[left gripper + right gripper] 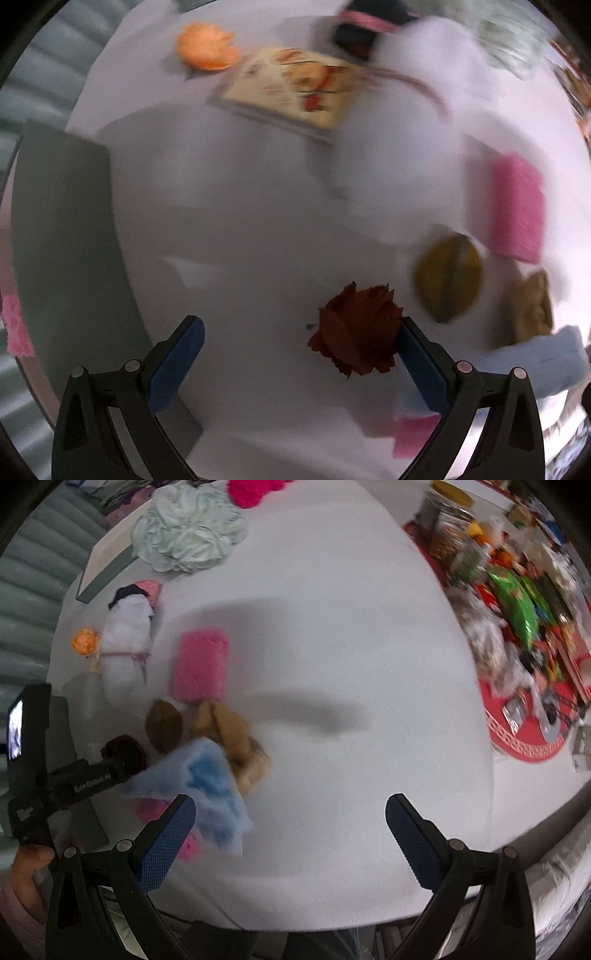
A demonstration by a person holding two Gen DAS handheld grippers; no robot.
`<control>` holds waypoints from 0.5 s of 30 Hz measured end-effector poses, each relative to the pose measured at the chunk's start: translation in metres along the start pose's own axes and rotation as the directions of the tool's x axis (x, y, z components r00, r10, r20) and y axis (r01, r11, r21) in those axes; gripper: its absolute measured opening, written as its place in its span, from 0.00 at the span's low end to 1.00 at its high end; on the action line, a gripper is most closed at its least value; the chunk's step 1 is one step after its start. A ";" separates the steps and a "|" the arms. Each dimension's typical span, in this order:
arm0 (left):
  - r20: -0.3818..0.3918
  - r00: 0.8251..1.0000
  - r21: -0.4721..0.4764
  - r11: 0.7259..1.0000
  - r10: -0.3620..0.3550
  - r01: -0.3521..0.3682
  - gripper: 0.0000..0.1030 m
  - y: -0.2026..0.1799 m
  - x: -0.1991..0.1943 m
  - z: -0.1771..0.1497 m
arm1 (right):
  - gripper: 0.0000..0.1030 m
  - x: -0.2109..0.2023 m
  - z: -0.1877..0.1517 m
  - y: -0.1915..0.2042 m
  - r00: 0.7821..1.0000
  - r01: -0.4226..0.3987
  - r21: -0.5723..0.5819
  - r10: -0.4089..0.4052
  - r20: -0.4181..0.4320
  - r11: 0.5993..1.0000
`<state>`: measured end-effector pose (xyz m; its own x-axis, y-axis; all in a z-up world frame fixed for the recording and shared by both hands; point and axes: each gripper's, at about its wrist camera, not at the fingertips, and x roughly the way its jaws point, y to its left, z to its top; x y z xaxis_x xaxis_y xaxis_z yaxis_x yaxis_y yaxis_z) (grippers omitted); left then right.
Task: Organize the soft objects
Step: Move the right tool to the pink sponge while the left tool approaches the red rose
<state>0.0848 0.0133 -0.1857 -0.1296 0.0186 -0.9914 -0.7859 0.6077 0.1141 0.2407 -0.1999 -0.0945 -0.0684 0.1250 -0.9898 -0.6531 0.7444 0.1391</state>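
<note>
The left claw (301,332) hangs over the white cloth-covered table (240,229) with its blue-padded fingers spread wide; a dark red fabric rose (356,330) lies between them, against the inner face of the right-hand finger, not gripped. The right claw (290,810) is likewise spread wide over bare cloth, with nothing between its fingers.

Taking the red rose as the landmark: just beyond it and to its right lies a brown oval soft pad (448,278), and further right of that a tan knitted piece (535,306). A light blue fluffy cloth (207,775) lies right of the rose and nearer the table edge, partly over a small pink piece (413,434). Beyond the brown pad sits a pink rectangular sponge (517,206). Farther off, past the rose toward the far left, rests a cream printed card (291,86) with an orange fabric flower (207,46) beside it, and a white stuffed bundle tied with pink cord (127,646) runs alongside. Farthest, at the table's edge, sit a pale green mesh bath pouf (188,528) and a bright pink fuzzy thing (251,491).

Well right of the rose, on a separate surface, a round red mat (524,738) carries a clutter of packets and a glass jar with a yellow lid (448,506); its contents are too blurred to tell. A grey-green padded surface (26,590) shows past the table's left side.
</note>
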 end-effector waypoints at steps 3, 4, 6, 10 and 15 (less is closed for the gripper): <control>-0.007 1.000 -0.023 1.000 -0.014 0.014 1.00 0.007 0.005 0.004 | 1.00 0.008 0.021 0.019 1.000 -0.016 -0.044 0.016 0.002 0.999; -0.005 1.000 -0.024 1.000 -0.019 0.019 1.00 0.007 0.005 0.005 | 1.00 0.013 0.029 0.026 1.000 -0.023 -0.060 0.023 -0.003 0.998; 0.005 1.000 -0.025 1.000 -0.015 0.015 1.00 0.004 0.003 0.004 | 1.00 0.021 0.044 0.040 1.000 -0.024 -0.088 0.023 -0.007 0.996; -0.008 1.000 -0.048 0.999 -0.022 0.022 1.00 0.001 0.008 0.008 | 1.00 0.040 0.070 0.060 1.000 -0.012 -0.104 0.010 -0.018 0.994; -0.004 0.999 -0.048 0.998 -0.038 0.038 1.00 0.000 0.012 0.012 | 1.00 0.066 0.090 0.084 0.999 0.036 -0.154 -0.040 -0.021 0.987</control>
<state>0.0903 0.0226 -0.1980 -0.1020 -0.0073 -0.9948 -0.8185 0.5689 0.0798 0.2491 -0.0705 -0.1459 -0.0580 0.0814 -0.9950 -0.7634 0.6386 0.0968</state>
